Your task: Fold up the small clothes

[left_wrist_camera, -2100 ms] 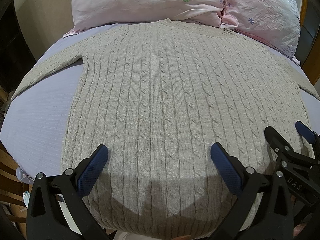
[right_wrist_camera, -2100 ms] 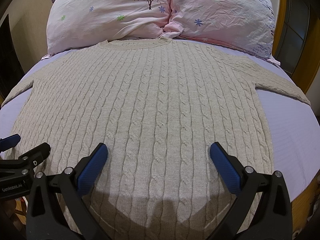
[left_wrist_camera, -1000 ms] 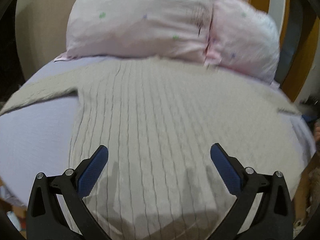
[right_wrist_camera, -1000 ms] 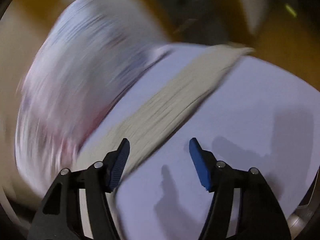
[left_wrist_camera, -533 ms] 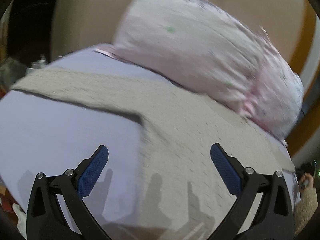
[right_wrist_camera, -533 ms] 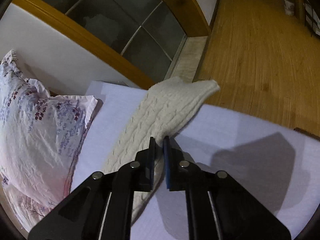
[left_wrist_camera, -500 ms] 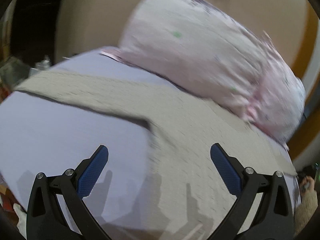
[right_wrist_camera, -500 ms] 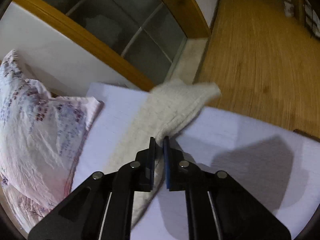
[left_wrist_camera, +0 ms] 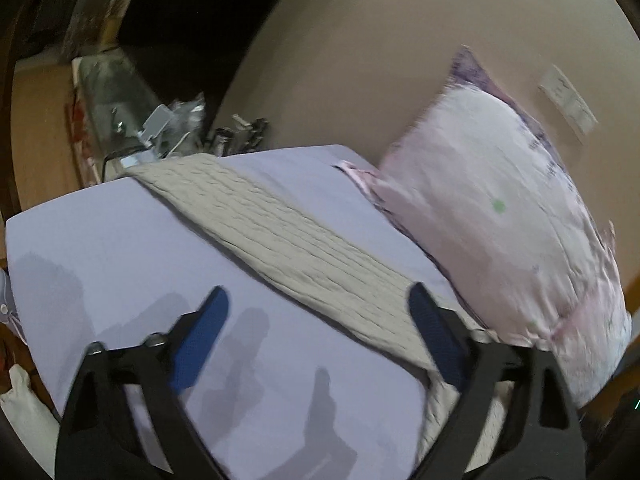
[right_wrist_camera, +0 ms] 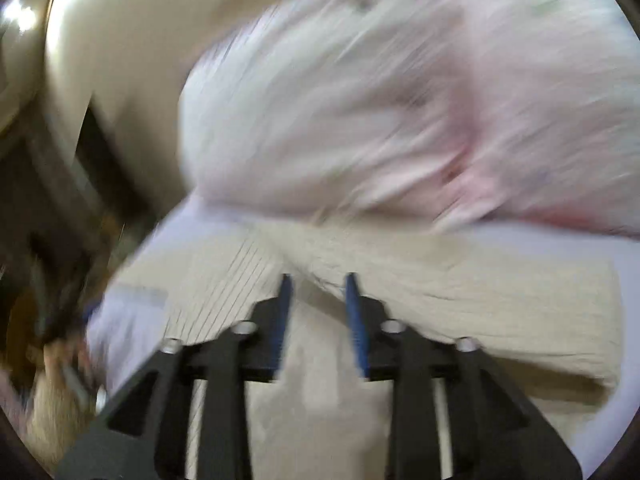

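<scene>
A beige cable-knit sweater lies on a lavender bed sheet [left_wrist_camera: 100,248]. In the left wrist view its left sleeve [left_wrist_camera: 280,236] stretches flat toward the bed's far corner. My left gripper [left_wrist_camera: 316,320] is open and empty, hovering over the sheet with its right finger beside the sleeve. In the blurred right wrist view the right sleeve [right_wrist_camera: 500,300] lies folded across the sweater body [right_wrist_camera: 224,284]. My right gripper [right_wrist_camera: 318,300] hovers just above it with jaws partly apart; no cloth shows between them.
Pink floral pillows [left_wrist_camera: 500,220] [right_wrist_camera: 400,120] lie at the head of the bed against a beige wall. A cluttered nightstand [left_wrist_camera: 168,128] stands past the bed's far left corner. A white cloth bag [left_wrist_camera: 20,400] hangs at the left edge.
My right gripper, which was shut on the right sleeve's cuff, has swung the sleeve across onto the sweater body and opened. My left gripper has turned left toward the left sleeve, still open.
</scene>
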Available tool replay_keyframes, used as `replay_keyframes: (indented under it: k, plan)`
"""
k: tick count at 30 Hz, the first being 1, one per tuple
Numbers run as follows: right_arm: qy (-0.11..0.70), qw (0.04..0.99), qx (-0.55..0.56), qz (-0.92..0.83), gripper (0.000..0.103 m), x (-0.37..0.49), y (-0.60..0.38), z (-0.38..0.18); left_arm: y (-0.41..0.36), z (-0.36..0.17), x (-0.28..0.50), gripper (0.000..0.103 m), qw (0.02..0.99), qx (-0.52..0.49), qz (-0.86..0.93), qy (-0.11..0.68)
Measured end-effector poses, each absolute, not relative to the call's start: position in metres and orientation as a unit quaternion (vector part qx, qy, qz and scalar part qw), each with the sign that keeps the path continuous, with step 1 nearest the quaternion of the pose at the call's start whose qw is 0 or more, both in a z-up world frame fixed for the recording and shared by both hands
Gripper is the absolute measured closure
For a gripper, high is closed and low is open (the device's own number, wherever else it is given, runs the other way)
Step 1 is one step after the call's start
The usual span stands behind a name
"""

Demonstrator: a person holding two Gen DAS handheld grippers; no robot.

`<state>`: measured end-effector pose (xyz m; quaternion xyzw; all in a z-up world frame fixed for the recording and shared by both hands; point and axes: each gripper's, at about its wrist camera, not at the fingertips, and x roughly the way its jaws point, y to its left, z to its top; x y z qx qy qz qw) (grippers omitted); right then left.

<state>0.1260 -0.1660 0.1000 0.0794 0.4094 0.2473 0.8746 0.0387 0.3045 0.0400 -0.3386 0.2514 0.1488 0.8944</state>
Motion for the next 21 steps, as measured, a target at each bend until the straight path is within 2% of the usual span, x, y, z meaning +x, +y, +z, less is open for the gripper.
replay_keyframes:
  k: [2, 3, 4, 7, 15, 16, 17, 18, 21]
  plan:
    - [0.393, 0.886, 0.083, 0.230, 0.053, 0.114, -0.174, 0.101, 0.325, 0.033, 0.042, 0.022, 0.884, -0.360, 0.160, 0.253]
    - [0.388, 0.891, 0.089, 0.219, 0.042, 0.118, -0.184, 0.104, 0.330, 0.031, 0.046, 0.022, 0.880, -0.366, 0.166, 0.255]
    - [0.381, 0.897, 0.098, 0.201, 0.036, 0.114, -0.199, 0.107, 0.340, 0.027, 0.049, 0.024, 0.873, -0.374, 0.174, 0.258]
    - [0.380, 0.904, 0.109, 0.162, 0.034, 0.109, -0.235, 0.112, 0.367, 0.016, 0.055, 0.029, 0.851, -0.408, 0.196, 0.266]
    - [0.393, 0.901, 0.165, 0.078, 0.030, 0.097, -0.316, 0.088, 0.416, -0.002, 0.056, 0.053, 0.805, -0.496, 0.212, 0.248]
    - [0.392, 0.901, 0.169, 0.075, 0.030, 0.096, -0.320, 0.086, 0.419, -0.003, 0.058, 0.064, 0.800, -0.502, 0.214, 0.249]
    - [0.391, 0.901, 0.172, 0.073, 0.030, 0.094, -0.323, 0.084, 0.425, -0.005, 0.061, 0.083, 0.792, -0.506, 0.224, 0.258]
    - [0.391, 0.901, 0.174, 0.073, 0.030, 0.093, -0.324, 0.084, 0.428, -0.007, 0.064, 0.094, 0.787, -0.505, 0.230, 0.269]
    - [0.388, 0.903, 0.171, 0.069, 0.029, 0.089, -0.330, 0.083, 0.415, 0.011, 0.071, 0.097, 0.811, -0.468, 0.225, 0.270]
